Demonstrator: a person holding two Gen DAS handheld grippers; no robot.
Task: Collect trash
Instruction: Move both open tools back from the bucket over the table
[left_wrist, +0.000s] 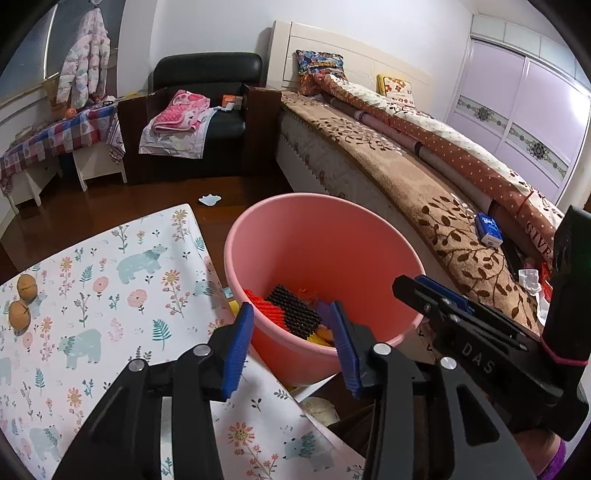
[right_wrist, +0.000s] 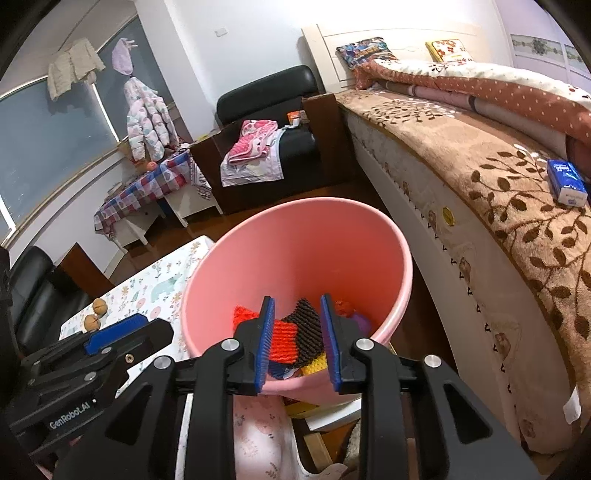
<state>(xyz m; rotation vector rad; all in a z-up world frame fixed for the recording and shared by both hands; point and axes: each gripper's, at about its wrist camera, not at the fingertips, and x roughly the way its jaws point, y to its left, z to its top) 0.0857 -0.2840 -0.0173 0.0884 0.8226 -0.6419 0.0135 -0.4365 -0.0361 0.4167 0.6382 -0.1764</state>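
Observation:
A pink bucket (left_wrist: 325, 236) stands on the floor between the floral-cloth table (left_wrist: 103, 280) and the bed. Inside it lie red, black and yellow foam-net pieces (left_wrist: 291, 310). My left gripper (left_wrist: 291, 343) is open and empty, held over the bucket's near rim. My right gripper (right_wrist: 297, 339) is open and empty above the same bucket (right_wrist: 295, 243), with the net pieces (right_wrist: 295, 328) showing between its fingers. The right gripper also shows in the left wrist view (left_wrist: 436, 291), and the left gripper in the right wrist view (right_wrist: 122, 332). Two walnuts (left_wrist: 24, 299) lie on the table's left side.
A bed (left_wrist: 424, 177) with a brown leaf blanket runs along the right, with a blue tissue pack (left_wrist: 488, 229) on it. A white scrap (left_wrist: 209, 199) lies on the wooden floor. A black armchair (left_wrist: 207, 114) with pink clothes stands at the back.

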